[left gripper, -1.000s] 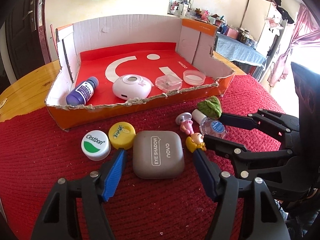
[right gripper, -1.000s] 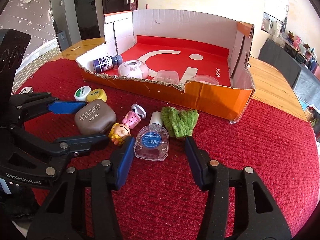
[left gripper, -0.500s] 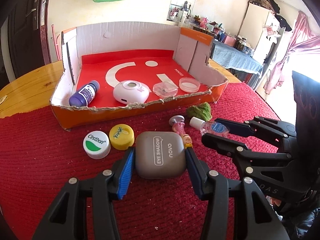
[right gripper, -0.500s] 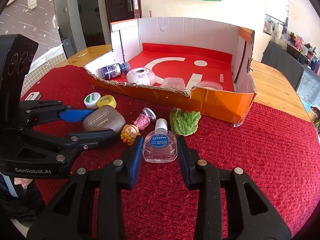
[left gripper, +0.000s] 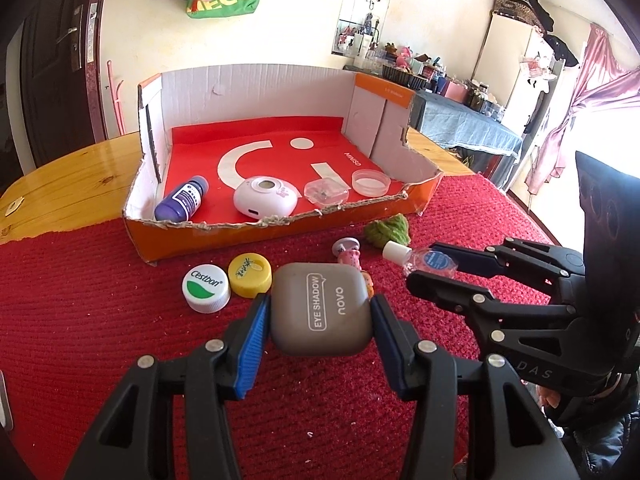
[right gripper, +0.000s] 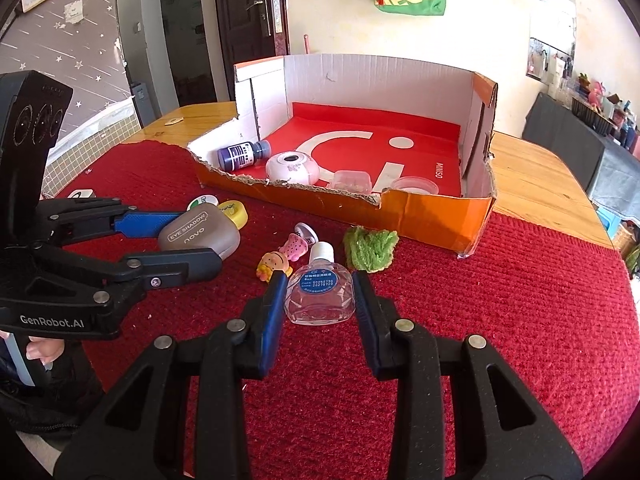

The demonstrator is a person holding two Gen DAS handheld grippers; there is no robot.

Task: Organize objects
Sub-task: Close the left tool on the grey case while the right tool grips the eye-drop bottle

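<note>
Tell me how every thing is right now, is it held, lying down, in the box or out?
left gripper: shut on the eye shadow case, which looks just off the mat.
right gripper: shut on the clear bottle, white cap on.
cardboard box: open-topped, front wall torn low.
purple bottle: lying on its side in the box.
white cap: on the mat.
yellow cap: on the mat.
green cloth: crumpled by the box.

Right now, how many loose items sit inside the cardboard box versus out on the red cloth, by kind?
In the orange cardboard box:
purple bottle: 1
white round case: 1
clear plastic containers: 2
On the red cloth:
bottle caps: 2
grey eye shadow case: 1
clear dropper bottle: 1
small figurines: 2
green fuzzy piece: 1
Total: 11
</note>
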